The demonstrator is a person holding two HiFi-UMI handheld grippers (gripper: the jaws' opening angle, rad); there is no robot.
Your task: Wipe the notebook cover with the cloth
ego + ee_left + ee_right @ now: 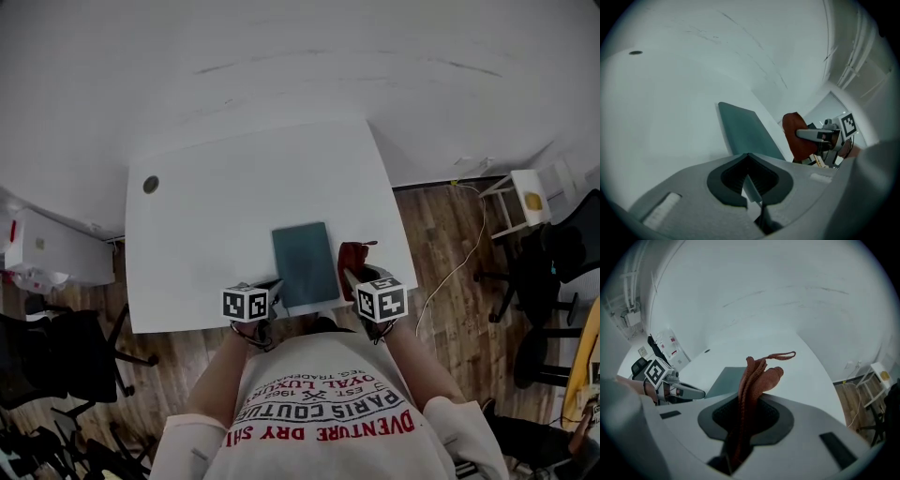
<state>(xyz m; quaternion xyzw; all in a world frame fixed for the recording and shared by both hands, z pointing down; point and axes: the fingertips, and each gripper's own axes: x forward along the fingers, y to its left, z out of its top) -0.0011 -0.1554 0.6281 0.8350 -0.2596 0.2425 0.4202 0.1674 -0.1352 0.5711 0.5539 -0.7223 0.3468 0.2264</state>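
On the white counter, close to its front edge, lies the green notebook. It is flat and shut, right between the two grippers.

The right gripper has its jaws squeezed tight on the red-brown cloth. The cloth is bunched up and sticks out past the tips, with a little loop at its end. From above, it sits just beside the notebook's right edge, not on the cover. So I think the wiping has not begun.

The left gripper is at the notebook's near left corner. Its jaws are almost fully closed, and a thin pale sliver sits between them. It looks like that corner of the notebook, though I cannot be fully sure.

Here is what could go wrong:

- **The notebook could slide.** It seems to be held by one small corner only. A hard push from the cloth might spin it around that corner or pull it free.
- **It could fall.** It is very near the counter's edge, so a wipe pulled toward the person might drag it off onto the wood floor.
- **The cover could bend.** A sideways wipe might catch the edge and flip the cover open.
- **The cloth could slip out.** Only a bunch of it is pinched, and rubbing may tug it loose.
- **The jaws could scratch.** If the gripper presses too low, the hard tips might touch the cover instead of the soft cloth.
- **The loop could snag** on a corner.
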